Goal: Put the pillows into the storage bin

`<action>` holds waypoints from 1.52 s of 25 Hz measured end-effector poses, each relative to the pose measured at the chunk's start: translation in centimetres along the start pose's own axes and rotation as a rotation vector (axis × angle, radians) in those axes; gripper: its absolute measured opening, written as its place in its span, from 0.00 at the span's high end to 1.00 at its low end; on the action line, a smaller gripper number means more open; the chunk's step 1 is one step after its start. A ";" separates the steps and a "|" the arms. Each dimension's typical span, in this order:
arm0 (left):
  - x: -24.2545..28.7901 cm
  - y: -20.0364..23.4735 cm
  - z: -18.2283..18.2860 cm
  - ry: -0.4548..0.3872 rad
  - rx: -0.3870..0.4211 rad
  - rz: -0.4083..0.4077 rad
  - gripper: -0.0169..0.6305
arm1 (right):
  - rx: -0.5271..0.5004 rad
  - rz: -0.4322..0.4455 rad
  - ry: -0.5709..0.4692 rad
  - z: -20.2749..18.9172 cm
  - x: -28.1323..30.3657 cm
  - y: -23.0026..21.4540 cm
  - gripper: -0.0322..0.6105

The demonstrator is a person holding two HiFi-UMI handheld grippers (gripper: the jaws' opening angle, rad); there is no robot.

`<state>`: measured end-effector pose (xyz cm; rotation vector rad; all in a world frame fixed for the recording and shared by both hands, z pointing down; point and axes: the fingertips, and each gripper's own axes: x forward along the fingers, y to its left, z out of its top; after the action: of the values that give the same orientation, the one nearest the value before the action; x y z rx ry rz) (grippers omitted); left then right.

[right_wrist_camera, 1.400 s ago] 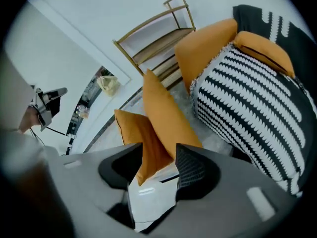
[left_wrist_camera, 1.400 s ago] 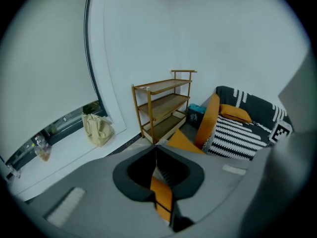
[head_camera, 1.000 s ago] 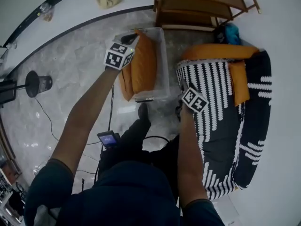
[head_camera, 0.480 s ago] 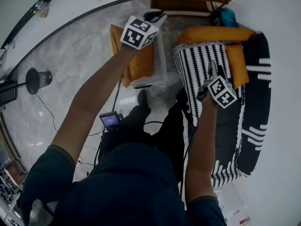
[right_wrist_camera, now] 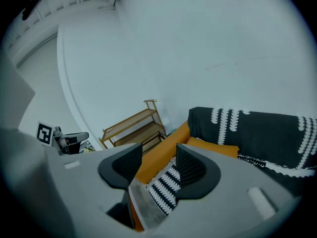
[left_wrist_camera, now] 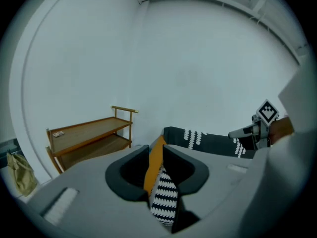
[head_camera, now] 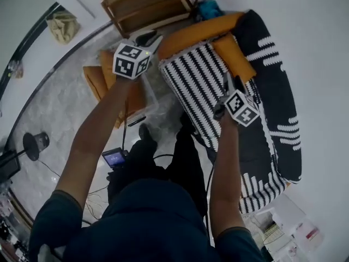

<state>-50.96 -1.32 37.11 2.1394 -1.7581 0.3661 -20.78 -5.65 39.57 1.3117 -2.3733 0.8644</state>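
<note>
Right tongs (right_wrist_camera: 159, 149) apart, orange pillow (right_wrist_camera: 179, 134) beyond, wooden shelf (right_wrist_camera: 131, 128) behind

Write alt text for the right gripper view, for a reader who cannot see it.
The right gripper holds its fingers apart and empty, aimed at a sofa with orange pillows and a striped cover. A wooden shelf stands beyond, against a white wall.

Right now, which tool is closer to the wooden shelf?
Left. The left tool, its empty jaws just opening, hovers beside the wooden shelf; the right tool is farther off, over the striped sofa.
</note>
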 end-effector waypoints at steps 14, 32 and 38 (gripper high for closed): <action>21.0 -12.5 -2.8 0.155 0.023 -0.141 0.79 | 0.245 -0.111 -0.028 1.7 2.0 -22.2 0.60; 46.2 -15.4 -16.6 0.421 0.118 -0.168 0.67 | 0.487 -0.118 0.163 -10.8 15.5 -40.7 0.47; 49.5 -15.4 -21.3 0.476 0.104 -0.186 0.56 | 0.457 -0.078 0.205 -14.2 19.9 -42.2 0.46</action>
<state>-25.67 -33.77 75.18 2.0430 -1.2885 0.8507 3.47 -26.98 76.12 1.3783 -2.0231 1.5004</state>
